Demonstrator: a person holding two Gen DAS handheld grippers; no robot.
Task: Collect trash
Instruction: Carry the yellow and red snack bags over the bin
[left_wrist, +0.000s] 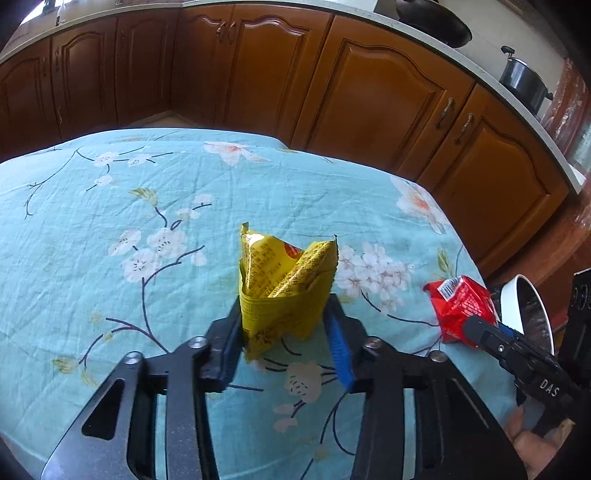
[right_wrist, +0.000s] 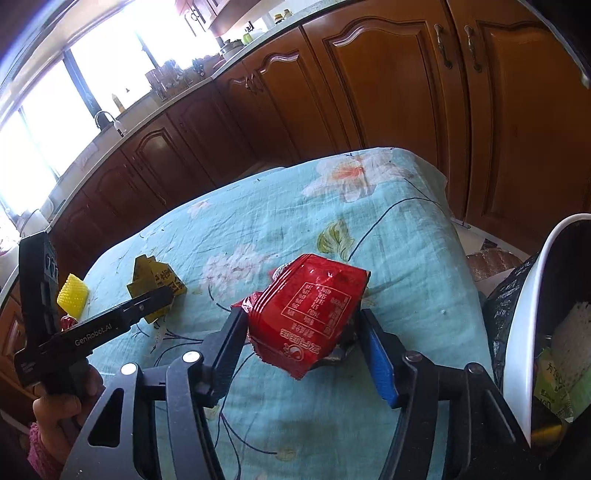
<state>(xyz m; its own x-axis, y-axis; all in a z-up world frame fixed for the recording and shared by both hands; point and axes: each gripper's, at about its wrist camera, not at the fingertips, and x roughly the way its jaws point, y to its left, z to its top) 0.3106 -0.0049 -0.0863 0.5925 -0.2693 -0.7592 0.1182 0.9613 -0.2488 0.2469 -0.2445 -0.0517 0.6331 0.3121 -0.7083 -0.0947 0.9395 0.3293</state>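
A crumpled yellow snack wrapper (left_wrist: 284, 284) stands between the fingers of my left gripper (left_wrist: 284, 332), which is shut on it just above the floral tablecloth (left_wrist: 110, 221). A red snack wrapper (right_wrist: 310, 314) sits between the fingers of my right gripper (right_wrist: 301, 332), which is shut on it. The red wrapper also shows in the left wrist view (left_wrist: 461, 306) with the right gripper (left_wrist: 480, 328) on it. The yellow wrapper (right_wrist: 155, 280) and left gripper (right_wrist: 162, 295) show at the left of the right wrist view.
A white bin with a black liner (right_wrist: 524, 314) stands off the table's right edge, holding other trash; it also shows in the left wrist view (left_wrist: 517, 306). Wooden kitchen cabinets (left_wrist: 332, 85) run behind the table. A yellow ridged object (right_wrist: 72, 293) lies far left.
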